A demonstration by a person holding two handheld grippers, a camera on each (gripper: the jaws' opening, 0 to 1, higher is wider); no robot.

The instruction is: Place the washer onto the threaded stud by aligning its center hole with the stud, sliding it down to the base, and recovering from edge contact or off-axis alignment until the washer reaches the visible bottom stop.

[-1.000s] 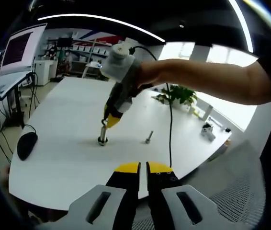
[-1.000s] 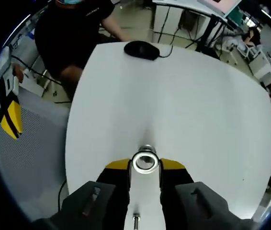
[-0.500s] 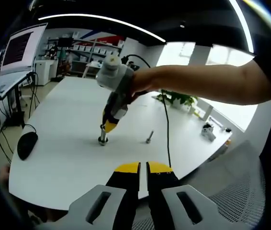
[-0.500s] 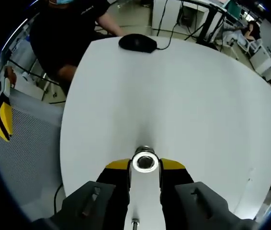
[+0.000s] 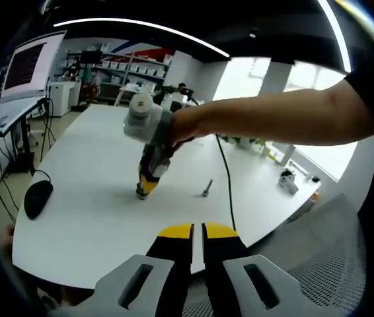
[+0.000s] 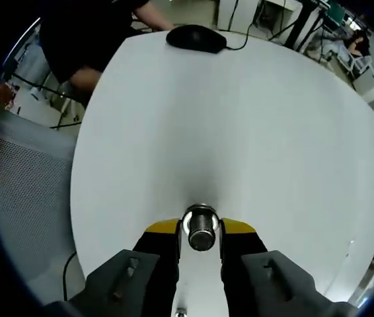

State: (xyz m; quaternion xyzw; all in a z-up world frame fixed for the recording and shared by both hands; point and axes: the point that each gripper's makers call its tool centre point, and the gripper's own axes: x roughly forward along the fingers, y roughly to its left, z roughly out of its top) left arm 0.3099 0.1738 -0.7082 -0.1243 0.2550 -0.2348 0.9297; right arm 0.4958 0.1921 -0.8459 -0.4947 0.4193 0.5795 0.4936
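In the right gripper view my right gripper (image 6: 201,228) is shut on the steel washer (image 6: 188,220). The end of the threaded stud (image 6: 201,238) shows through the washer's hole. The white table (image 6: 240,119) lies straight below. In the left gripper view a person's hand holds the right gripper (image 5: 147,183) tilted over the stud (image 5: 139,193), whose base stands on the table (image 5: 94,224). Its yellow tips hide the washer there. My left gripper (image 5: 197,231) hangs shut and holds nothing, near the table's front edge, well away from the stud.
A second loose bolt (image 5: 206,189) stands to the right of the stud. A black mouse (image 5: 34,198) with its cable lies at the table's left end, the same mouse (image 6: 197,37) at the top of the right gripper view. A mesh chair (image 6: 25,191) stands beside the table.
The right gripper has gone down with the washer onto the stud. The stud's end now fills the washer's hole. The left gripper has stayed still.
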